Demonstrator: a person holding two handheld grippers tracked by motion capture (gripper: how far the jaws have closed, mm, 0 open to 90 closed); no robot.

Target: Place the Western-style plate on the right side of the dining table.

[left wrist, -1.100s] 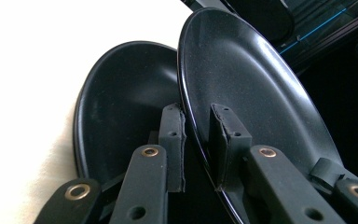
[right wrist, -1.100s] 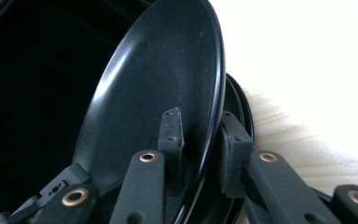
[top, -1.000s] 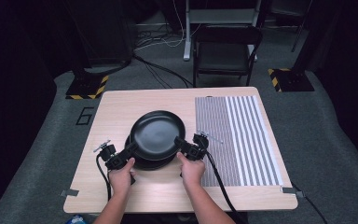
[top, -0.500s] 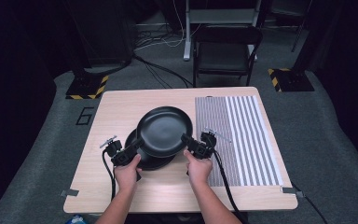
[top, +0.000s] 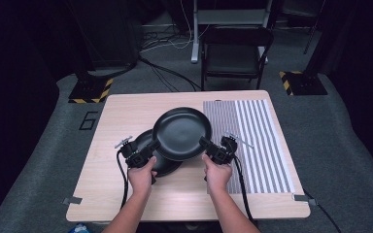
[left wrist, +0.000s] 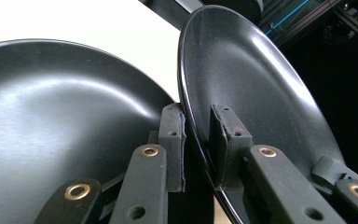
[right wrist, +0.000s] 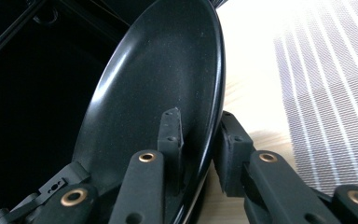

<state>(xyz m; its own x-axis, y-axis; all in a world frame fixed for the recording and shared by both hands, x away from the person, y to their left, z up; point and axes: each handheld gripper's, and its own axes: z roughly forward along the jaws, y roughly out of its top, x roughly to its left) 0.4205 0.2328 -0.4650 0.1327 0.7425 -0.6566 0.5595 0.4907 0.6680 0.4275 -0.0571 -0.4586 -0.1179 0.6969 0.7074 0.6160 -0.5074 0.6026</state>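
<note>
Gripping top black plate at both rims, lower plate beneath, empty

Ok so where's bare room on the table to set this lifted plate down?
The striped mat right of the lifted plate is free, as is the bare wood behind it along the table far edge. The lower plate and both hands crowd the near-left middle.
</note>
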